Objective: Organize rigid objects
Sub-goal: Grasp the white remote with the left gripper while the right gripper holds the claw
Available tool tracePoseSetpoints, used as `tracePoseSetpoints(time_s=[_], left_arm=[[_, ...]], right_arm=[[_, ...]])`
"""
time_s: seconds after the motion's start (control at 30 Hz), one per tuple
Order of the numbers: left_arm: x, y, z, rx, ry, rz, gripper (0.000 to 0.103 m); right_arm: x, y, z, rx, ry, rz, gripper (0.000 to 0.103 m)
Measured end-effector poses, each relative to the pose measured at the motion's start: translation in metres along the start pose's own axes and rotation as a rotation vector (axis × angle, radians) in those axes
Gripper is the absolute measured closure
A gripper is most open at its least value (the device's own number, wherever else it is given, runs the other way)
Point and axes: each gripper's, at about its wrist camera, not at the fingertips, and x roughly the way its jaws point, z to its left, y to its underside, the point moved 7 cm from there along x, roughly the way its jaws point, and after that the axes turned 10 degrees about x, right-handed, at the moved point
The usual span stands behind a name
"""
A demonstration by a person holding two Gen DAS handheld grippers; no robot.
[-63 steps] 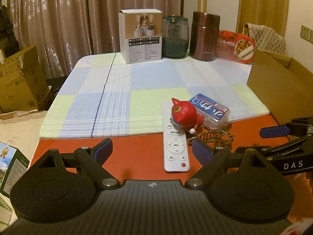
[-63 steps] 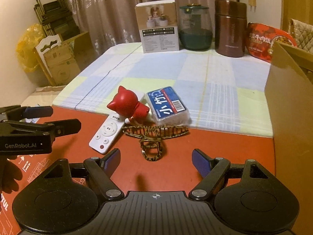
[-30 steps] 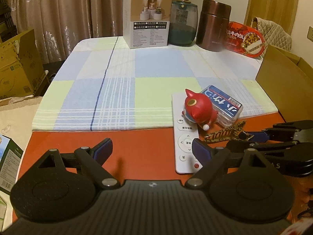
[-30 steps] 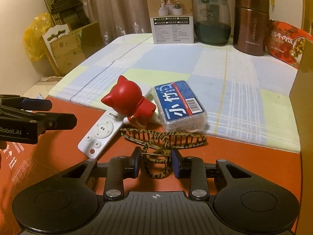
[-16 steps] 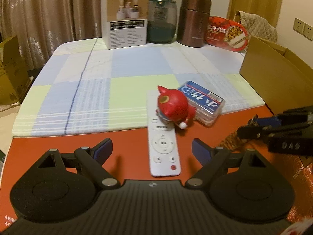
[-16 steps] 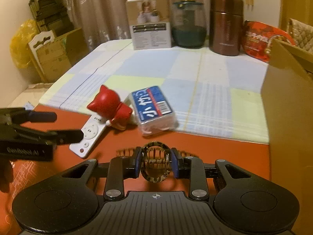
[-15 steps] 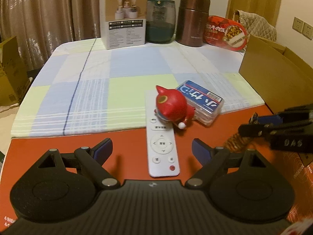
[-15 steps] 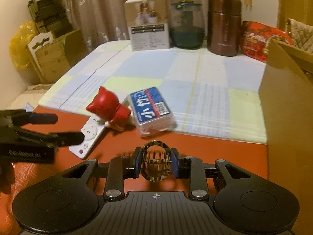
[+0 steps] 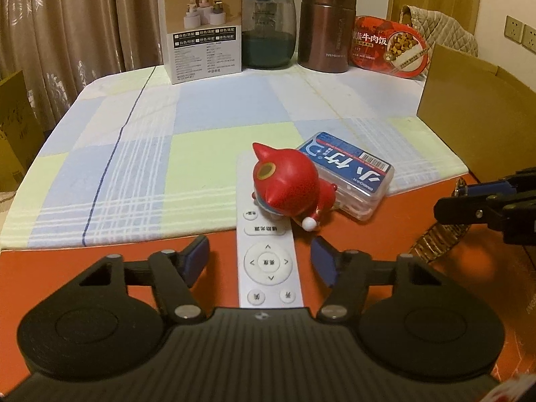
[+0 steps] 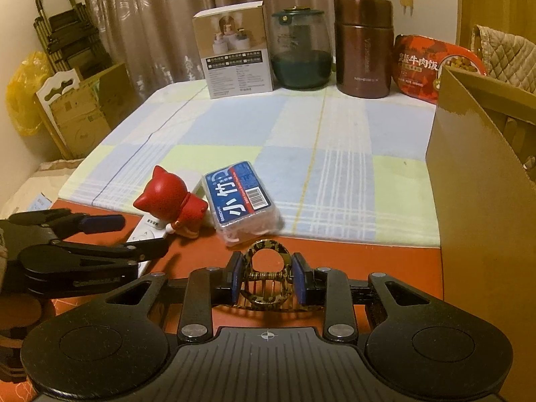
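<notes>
Gripping a leopard-print hair clip (image 10: 267, 279) between its blue pads, the right claw (image 10: 268, 281) holds the clip clear of the orange tabletop (image 10: 351, 251), just short of the tall cardboard box (image 10: 479, 181) at the right edge. What that box contains cannot be seen; only its brown outer wall and rim show. The left claw (image 9: 260, 261) is spread wide and grasps nothing, its fingers straddling the near end of a white remote control (image 9: 266, 251) without touching it. A red cat figurine (image 9: 288, 186) lies tipped on the remote's far end, and beside it, touching or nearly so, sits a clear plastic case (image 9: 348, 174) with a blue label; its pale contents are too blurred to name. All three sit at the front edge of a checked blue, green and white cloth (image 9: 167, 127). Along the back of the tabletop stand a white product carton (image 9: 202, 28), a green-tinted glass jar (image 9: 268, 28) with dark contents filling its lower part, a closed brown metal flask (image 9: 326, 25) and a sealed red meal tray (image 9: 390, 48) leaning upright. From the left wrist view, the right claw is cut off at the frame's edge, with only a sliver of the clip (image 9: 439, 239) visible beneath it. A quilted cushion (image 10: 506, 50) shows behind the box, partly hidden, and folded cardboard (image 10: 83, 110) leans by the curtains (image 10: 150, 16).
</notes>
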Motion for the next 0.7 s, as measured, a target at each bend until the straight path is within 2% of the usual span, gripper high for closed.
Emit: tracePoseSetpoints(time_s=[0.13, 0.2, 0.23, 0.43, 0.7], left_arm=[[0.005, -0.003, -0.004, 0.014, -0.02, -0.006, 0.047], [0.007, -0.002, -0.006, 0.026, -0.029, 0.007, 0.067], [0.008, -0.002, -0.007, 0.026, -0.03, 0.016, 0.069], [-0.001, 0.006, -0.001, -0.03, -0.042, 0.053, 0.07], [-0.034, 0.032, -0.002, -0.067, -0.058, 0.095, 0.07]], right_arm=[[0.001, -0.001, 0.0, 0.001, -0.002, 0.0, 0.076], [0.002, 0.0, 0.0, -0.001, -0.001, 0.003, 0.076], [0.002, 0.0, 0.001, -0.003, 0.0, 0.003, 0.076], [0.0, 0.002, 0.003, -0.011, -0.006, 0.006, 0.076], [-0.022, 0.005, 0.007, 0.0, -0.029, -0.007, 0.076]])
